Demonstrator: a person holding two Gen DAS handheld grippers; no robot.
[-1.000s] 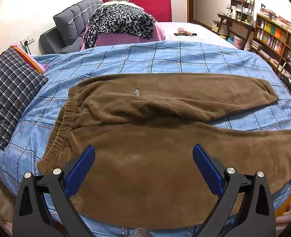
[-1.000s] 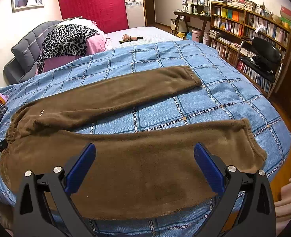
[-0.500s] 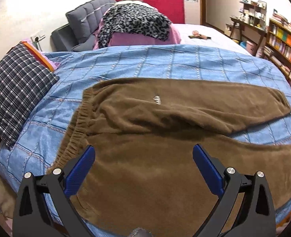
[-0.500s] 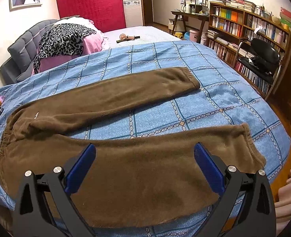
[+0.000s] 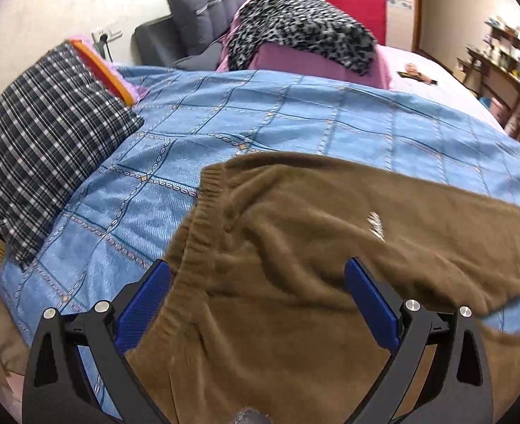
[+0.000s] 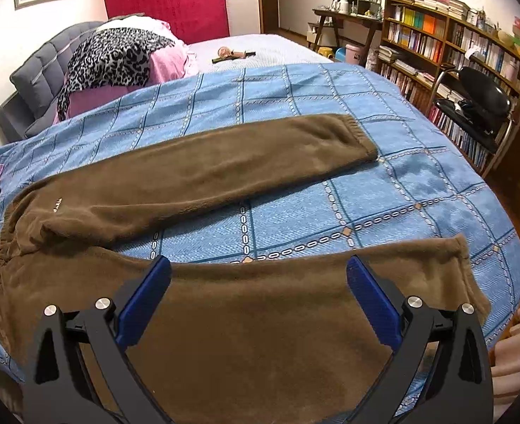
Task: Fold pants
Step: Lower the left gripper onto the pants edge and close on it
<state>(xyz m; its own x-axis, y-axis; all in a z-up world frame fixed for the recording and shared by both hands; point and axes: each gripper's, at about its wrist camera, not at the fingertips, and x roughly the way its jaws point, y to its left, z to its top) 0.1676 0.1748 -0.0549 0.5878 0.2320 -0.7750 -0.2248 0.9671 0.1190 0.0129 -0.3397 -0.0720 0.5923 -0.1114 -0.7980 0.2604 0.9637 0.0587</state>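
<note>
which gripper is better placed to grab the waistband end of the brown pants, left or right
Left. The open left gripper hangs over the brown fleece pants' ribbed waistband; the open right gripper is over the near leg.

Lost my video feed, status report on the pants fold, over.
Left gripper and right gripper open, holding nothing. Brown pants spread flat on blue bedspread, legs apart, unfolded. Nothing on them.

Left tongs and right tongs both gape, seemingly level.
</note>
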